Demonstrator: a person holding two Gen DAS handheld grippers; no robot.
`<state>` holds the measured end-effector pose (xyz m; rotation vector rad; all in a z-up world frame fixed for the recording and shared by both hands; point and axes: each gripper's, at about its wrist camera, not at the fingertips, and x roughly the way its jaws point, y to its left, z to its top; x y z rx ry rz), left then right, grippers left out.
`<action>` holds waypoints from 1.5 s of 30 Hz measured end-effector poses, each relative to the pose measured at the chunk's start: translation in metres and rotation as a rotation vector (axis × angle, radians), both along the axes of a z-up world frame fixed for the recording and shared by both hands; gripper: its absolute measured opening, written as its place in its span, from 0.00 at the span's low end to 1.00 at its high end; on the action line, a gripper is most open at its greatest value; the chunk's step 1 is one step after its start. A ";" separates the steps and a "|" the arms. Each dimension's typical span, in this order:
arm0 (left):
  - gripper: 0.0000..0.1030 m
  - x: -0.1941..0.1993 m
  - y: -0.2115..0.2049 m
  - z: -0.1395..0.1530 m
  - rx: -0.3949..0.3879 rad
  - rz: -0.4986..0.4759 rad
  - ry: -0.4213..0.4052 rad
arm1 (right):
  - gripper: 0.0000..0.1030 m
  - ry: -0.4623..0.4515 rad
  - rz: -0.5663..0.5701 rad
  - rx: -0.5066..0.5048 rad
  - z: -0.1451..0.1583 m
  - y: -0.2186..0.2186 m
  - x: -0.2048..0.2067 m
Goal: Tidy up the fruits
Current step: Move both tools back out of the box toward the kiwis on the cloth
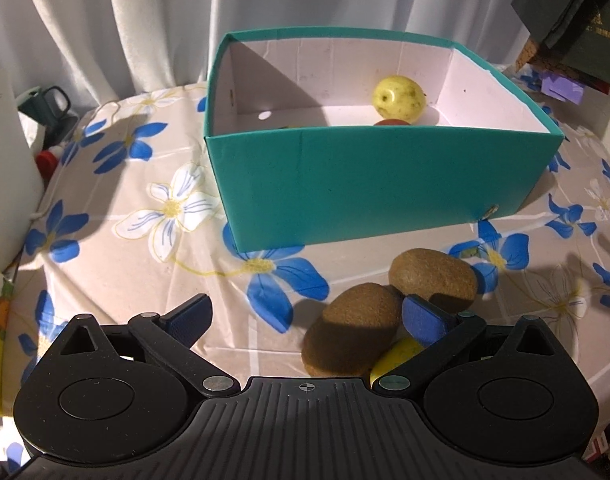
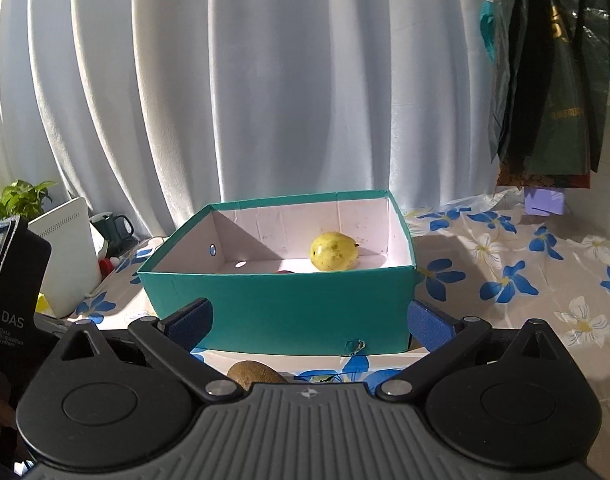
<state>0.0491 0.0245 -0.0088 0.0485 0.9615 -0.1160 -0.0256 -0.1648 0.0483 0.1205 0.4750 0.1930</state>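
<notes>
A teal box (image 1: 369, 184) with a white inside stands on the flowered tablecloth. Inside it lie a yellow round fruit (image 1: 399, 97) and a red fruit (image 1: 392, 122) that barely shows over the front wall. Two brown kiwis rest in front of the box, the nearer one (image 1: 353, 332) and the farther one (image 1: 433, 276). A yellow fruit (image 1: 397, 360) peeks out under the nearer kiwi. My left gripper (image 1: 305, 314) hangs open just above them, its right finger beside the nearer kiwi. My right gripper (image 2: 309, 322) stands open before the box (image 2: 281, 304), with one kiwi (image 2: 255, 374) below it.
A white appliance (image 1: 1, 168) and a dark green mug (image 1: 45, 102) stand at the table's left edge, with a red object (image 1: 47, 162) beside them. Dark bags (image 2: 553, 80) hang at the right. A pale curtain backs the table. A black device (image 2: 9, 300) shows at the left.
</notes>
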 end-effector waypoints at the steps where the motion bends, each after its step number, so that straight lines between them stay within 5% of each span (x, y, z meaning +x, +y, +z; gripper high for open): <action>1: 1.00 0.001 -0.001 -0.001 -0.004 -0.003 0.013 | 1.00 0.002 -0.002 0.002 0.000 0.000 -0.002; 21: 0.85 0.038 -0.010 -0.033 -0.015 -0.010 0.178 | 1.00 0.031 -0.003 -0.028 -0.008 0.002 0.010; 23: 0.82 0.038 -0.016 -0.034 0.036 -0.029 0.158 | 1.00 0.040 0.001 -0.031 -0.010 0.003 0.014; 25: 0.72 0.035 -0.020 -0.033 0.045 -0.057 0.137 | 1.00 0.053 0.004 -0.030 -0.012 0.003 0.017; 27: 0.47 0.034 -0.024 -0.030 0.039 -0.087 0.126 | 1.00 0.064 0.005 -0.030 -0.013 0.004 0.021; 45: 0.46 0.024 -0.003 -0.004 -0.058 -0.059 0.096 | 1.00 0.109 0.101 -0.093 -0.026 0.027 0.034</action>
